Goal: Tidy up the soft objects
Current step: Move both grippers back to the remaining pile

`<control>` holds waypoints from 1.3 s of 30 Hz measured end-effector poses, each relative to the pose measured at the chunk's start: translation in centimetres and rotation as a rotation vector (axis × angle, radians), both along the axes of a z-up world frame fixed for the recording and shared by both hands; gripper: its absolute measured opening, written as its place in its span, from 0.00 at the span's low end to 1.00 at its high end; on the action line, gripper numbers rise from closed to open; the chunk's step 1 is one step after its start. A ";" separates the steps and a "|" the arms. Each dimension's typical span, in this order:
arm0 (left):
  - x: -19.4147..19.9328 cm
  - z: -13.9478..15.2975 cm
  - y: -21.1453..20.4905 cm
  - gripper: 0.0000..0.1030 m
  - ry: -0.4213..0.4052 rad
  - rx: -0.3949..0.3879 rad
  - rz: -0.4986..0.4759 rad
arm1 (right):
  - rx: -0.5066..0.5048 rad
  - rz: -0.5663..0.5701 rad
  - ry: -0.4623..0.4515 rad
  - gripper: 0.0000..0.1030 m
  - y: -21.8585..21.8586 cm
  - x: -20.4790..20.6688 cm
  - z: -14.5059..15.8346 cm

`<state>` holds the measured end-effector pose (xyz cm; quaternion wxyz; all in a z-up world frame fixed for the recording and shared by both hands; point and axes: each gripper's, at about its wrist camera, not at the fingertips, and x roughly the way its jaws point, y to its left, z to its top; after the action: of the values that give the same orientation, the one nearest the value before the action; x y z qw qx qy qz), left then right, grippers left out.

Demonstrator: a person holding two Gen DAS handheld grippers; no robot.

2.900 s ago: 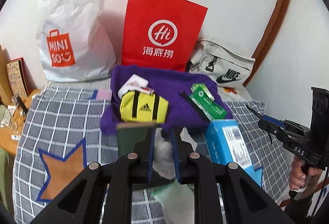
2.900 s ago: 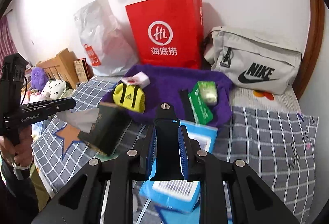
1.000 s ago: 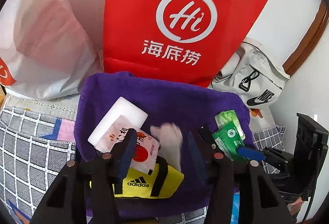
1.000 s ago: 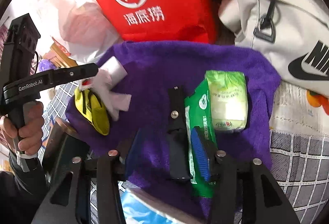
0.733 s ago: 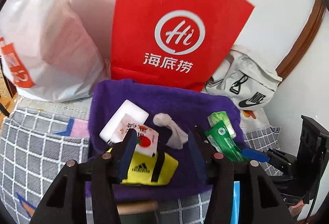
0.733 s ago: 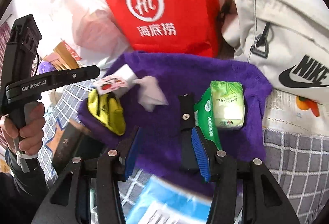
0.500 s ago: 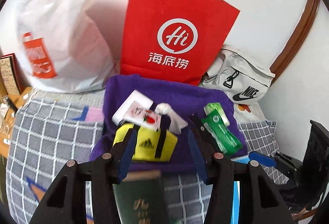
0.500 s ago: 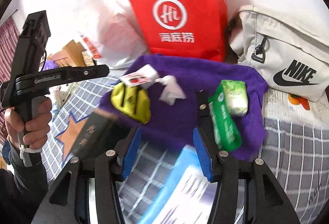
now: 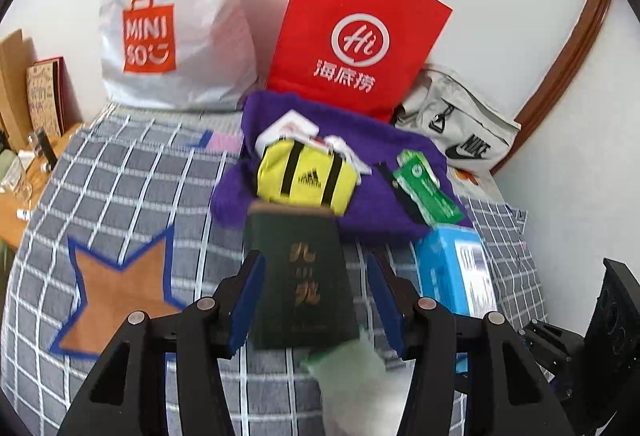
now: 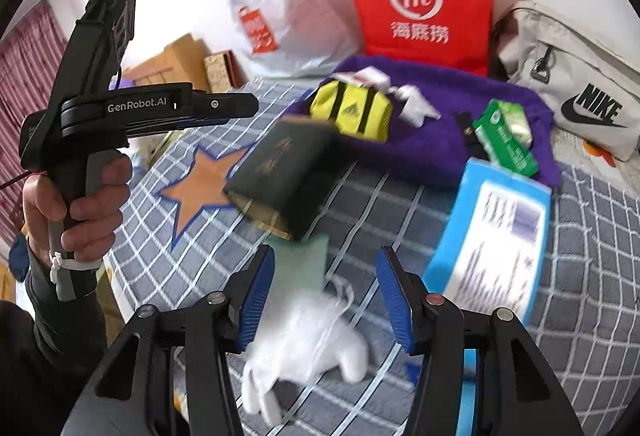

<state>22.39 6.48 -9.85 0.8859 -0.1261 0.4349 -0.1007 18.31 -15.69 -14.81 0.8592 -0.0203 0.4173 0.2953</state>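
left gripper (image 9: 316,294) and right gripper (image 10: 324,294) angle down over the checked bed (image 9: 120,176), jaws apart, empty. purple towel (image 10: 440,124) holding the soft items sits upper centre; white glove (image 10: 304,348) at lower centre is blurred, partly cut off.

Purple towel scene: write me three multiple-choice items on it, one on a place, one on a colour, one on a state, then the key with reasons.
1. Where does the yellow pouch lie?
A. on the purple towel
B. inside the red paper bag
C. on the blue box

2. What colour is the star patch on the checked bedspread?
A. green
B. orange-brown
C. white

3. How does the right gripper stand?
A. shut on the white glove
B. shut on the dark green booklet
C. open, holding nothing

Key: 1 A, the pouch rests on the towel's front part. 2 B, orange-brown with a blue outline. 3 C, its blue pads stand apart, and the glove lies on the bedspread below.
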 end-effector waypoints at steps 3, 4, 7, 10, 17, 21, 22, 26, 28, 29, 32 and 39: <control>-1.7 -1.0 0.4 0.49 0.007 0.000 -0.003 | -0.009 0.002 0.027 0.41 0.5 -1.0 -1.2; -2.3 -1.5 0.5 0.49 0.015 -0.003 -0.004 | -0.013 0.002 0.040 0.38 0.7 -1.3 -1.7; -3.7 -2.7 1.0 0.49 0.038 -0.012 -0.007 | -0.031 -0.019 0.084 0.32 1.1 -1.5 -3.5; -5.0 -3.8 1.5 0.49 0.055 -0.020 0.001 | -0.060 -0.045 0.107 0.29 1.2 -1.5 -5.3; -6.7 -5.2 1.9 0.49 0.090 -0.024 0.000 | -0.008 -0.074 0.107 0.04 0.2 -2.0 -6.0; -7.0 -5.1 1.4 0.49 0.090 -0.011 -0.006 | 0.057 -0.071 0.072 0.03 -0.8 -3.0 -4.3; -7.1 -5.1 1.2 0.49 0.091 -0.009 -0.008 | 0.066 -0.076 0.054 0.03 -1.2 -3.6 -3.6; -7.8 -5.0 0.2 0.49 0.093 0.012 -0.021 | 0.085 -0.095 0.007 0.03 -3.0 -5.0 -2.0; -8.1 -4.9 -0.3 0.49 0.094 0.020 -0.027 | 0.081 -0.116 -0.008 0.03 -4.4 -5.9 -1.6; -8.2 -5.0 -0.4 0.49 0.093 0.023 -0.029 | 0.077 -0.130 -0.011 0.03 -5.3 -6.3 -1.5; -8.6 -5.3 -1.5 0.49 0.101 0.037 -0.043 | 0.046 -0.167 -0.013 0.03 -7.7 -7.6 -1.8; -8.5 -7.1 -4.1 0.50 0.149 0.065 -0.074 | 0.009 -0.287 0.065 0.10 -12.3 -7.8 -5.6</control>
<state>13.86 2.38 -16.93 0.8503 -0.0882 0.5072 -0.1096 10.49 -27.99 -20.39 0.8786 0.0531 0.4424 0.1720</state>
